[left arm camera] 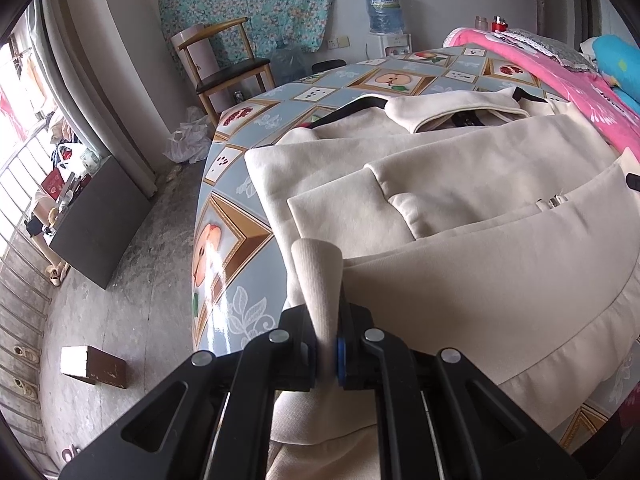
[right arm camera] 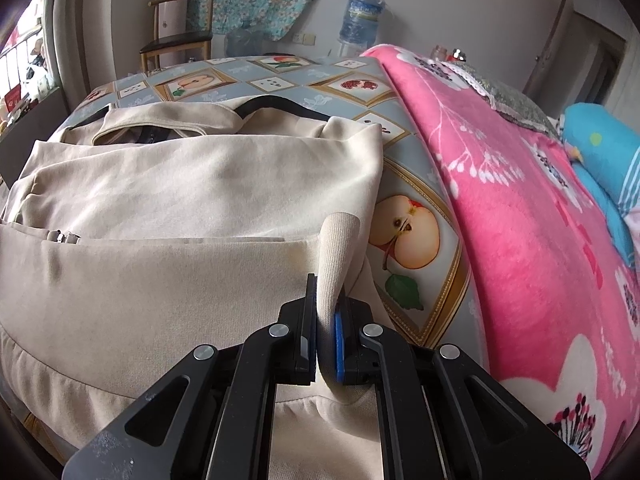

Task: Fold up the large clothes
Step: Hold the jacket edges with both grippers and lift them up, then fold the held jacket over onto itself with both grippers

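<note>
A large cream jacket (left arm camera: 460, 184) with black trim lies on the table, its sleeves folded in over the body; it also shows in the right wrist view (right arm camera: 168, 184). My left gripper (left arm camera: 328, 344) is shut on the ribbed hem at the jacket's near left corner, and the cloth stands up between the fingers. My right gripper (right arm camera: 326, 344) is shut on the ribbed hem at the near right corner. Both hold the bottom edge lifted off the table. A metal zipper pull (left arm camera: 554, 202) shows at the front.
The table has a glossy fruit-pattern cloth (left arm camera: 224, 248). A pink flowered blanket (right arm camera: 520, 216) is heaped along the table's right side with a blue pillow (right arm camera: 600, 148) behind. A wooden chair (left arm camera: 224, 68), a water dispenser (left arm camera: 386, 12) and a box (left arm camera: 94, 366) on the floor stand beyond.
</note>
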`<state>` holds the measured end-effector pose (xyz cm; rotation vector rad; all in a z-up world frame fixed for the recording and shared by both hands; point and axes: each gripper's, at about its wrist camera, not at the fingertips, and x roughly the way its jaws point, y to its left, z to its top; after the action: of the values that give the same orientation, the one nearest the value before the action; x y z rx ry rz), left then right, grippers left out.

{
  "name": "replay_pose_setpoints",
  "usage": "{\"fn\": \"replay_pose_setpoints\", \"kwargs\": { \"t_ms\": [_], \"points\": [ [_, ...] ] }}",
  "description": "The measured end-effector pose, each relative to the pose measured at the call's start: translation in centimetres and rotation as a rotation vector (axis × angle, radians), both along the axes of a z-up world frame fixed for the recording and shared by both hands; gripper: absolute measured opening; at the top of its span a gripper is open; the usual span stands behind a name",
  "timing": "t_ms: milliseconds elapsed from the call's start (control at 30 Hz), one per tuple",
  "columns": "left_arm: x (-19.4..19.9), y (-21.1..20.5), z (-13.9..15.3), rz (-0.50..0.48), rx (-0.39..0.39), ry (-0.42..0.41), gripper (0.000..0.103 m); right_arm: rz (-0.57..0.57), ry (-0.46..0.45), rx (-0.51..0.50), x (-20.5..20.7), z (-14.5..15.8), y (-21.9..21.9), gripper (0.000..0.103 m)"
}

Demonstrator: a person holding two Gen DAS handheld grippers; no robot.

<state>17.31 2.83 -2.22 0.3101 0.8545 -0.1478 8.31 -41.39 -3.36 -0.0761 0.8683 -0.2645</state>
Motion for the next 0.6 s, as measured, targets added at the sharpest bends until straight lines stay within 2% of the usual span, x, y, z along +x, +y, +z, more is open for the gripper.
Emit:
{"fn": "replay_pose_setpoints", "kwargs": {
  "t_ms": [333,600],
  "points": [
    [0.0,0.1,0.0,-0.001,-0.011,0.006,0.008,0.000,-0.005,-0.025,0.1,0.4,-0.2,0.006],
    [-1.0,0.1,0.5,-0.009,-0.018,-0.020,0.007,-0.013,-0.087,-0.053,-2.7,3.4,0.1,0.006]
  ]
}}
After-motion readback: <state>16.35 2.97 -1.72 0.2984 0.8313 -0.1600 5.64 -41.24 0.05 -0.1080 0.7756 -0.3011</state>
